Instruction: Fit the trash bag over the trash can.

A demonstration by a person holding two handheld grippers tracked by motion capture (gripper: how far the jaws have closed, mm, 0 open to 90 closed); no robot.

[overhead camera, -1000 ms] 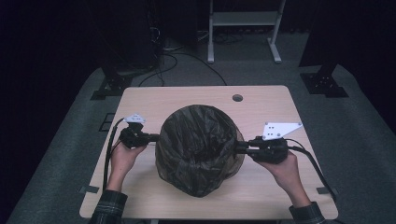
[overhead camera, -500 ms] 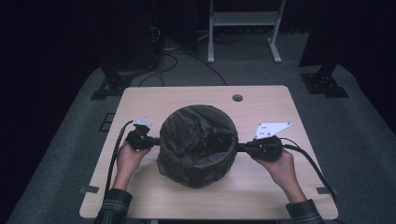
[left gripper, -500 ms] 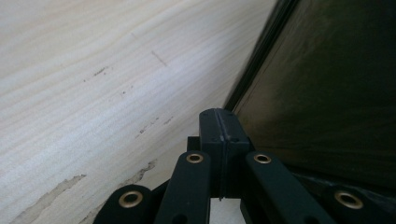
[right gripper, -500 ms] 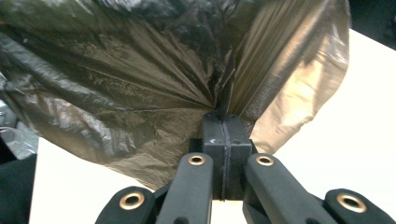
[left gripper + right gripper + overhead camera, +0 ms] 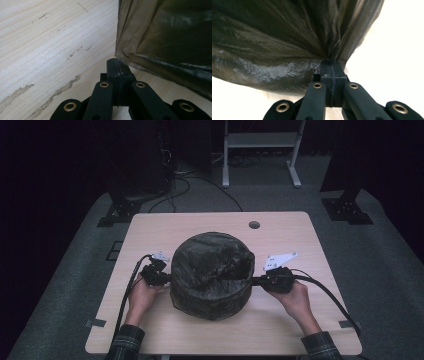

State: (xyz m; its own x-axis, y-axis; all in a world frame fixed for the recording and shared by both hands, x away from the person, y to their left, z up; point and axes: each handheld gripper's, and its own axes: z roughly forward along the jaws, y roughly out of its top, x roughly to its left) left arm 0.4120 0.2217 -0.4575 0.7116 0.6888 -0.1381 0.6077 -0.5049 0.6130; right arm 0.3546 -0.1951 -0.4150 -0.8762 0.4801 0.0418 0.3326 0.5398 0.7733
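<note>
Bag (image 5: 210, 272), dark plastic, centre frame on table (image 5: 310, 240), mouth open, inside too dark to tell. My left gripper (image 5: 161, 277) and right gripper (image 5: 260, 281) both clamped on its rim.

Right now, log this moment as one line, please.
left tool: shut on bag rim | right tool: shut on bag rim | black plastic bag: puffed, on wooden table
</note>
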